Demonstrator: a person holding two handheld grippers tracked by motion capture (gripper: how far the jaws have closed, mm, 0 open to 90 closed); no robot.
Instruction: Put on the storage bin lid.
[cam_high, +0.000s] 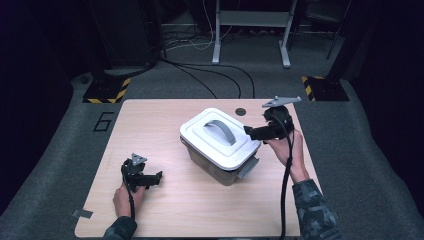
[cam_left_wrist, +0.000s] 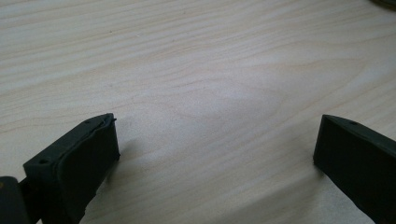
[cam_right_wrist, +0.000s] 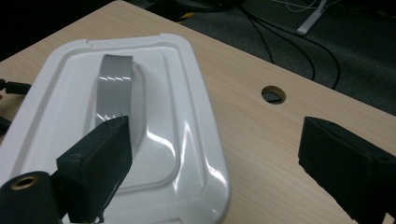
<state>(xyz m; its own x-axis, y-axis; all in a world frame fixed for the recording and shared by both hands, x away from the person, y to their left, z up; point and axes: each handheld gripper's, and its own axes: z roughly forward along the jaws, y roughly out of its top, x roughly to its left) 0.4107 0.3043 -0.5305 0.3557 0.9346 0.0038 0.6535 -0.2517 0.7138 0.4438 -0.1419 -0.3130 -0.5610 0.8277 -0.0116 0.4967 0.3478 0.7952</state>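
One clear plastic storage box (cam_high: 220, 150) with a white lid (cam_high: 218, 136) and one grey arched handle (cam_high: 219, 130) sits right of centre on your pale wooden table (cam_high: 150, 120). Your right gripper (cam_high: 248, 132) hovers at the box's right edge, jaws spread wide, nothing between them, one jaw over the lid rim. Beyond the box's far right corner there's one round hole (cam_high: 241, 111) in the tabletop. Your left gripper (cam_high: 159, 177) sits well left of the box, jaws apart over bare wood, with plenty of open room around it.
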